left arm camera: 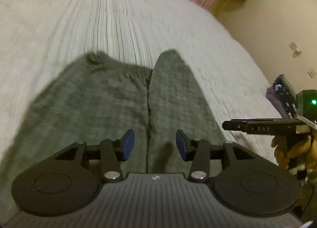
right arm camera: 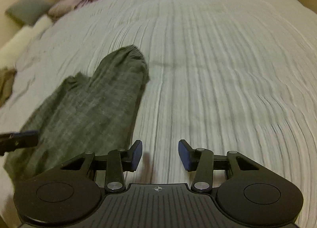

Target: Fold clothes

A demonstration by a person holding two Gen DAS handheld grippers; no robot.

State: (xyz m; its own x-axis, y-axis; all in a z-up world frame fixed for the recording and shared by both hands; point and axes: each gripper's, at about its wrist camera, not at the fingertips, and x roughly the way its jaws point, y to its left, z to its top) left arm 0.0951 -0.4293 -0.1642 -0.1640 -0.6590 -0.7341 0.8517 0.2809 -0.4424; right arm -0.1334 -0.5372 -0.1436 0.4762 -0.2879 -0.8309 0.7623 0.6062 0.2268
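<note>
We see a big bed point(left arm camera: 79, 19) with a pale ribbed cover. A grey-green sweater point(left arm camera: 99, 99) lies flat on it, right under and ahead of our left gripper point(left arm camera: 155, 144). Two parts of it meet in a line between the blue pads point(left arm camera: 128, 142). Those jaws stand apart and hold nothing. Our right gripper point(right arm camera: 160, 154) hangs over bare cover, with the sweater just off to its left. Its jaws are apart too, with nothing in them. A hand point(left arm camera: 293, 150) holds it.
</note>
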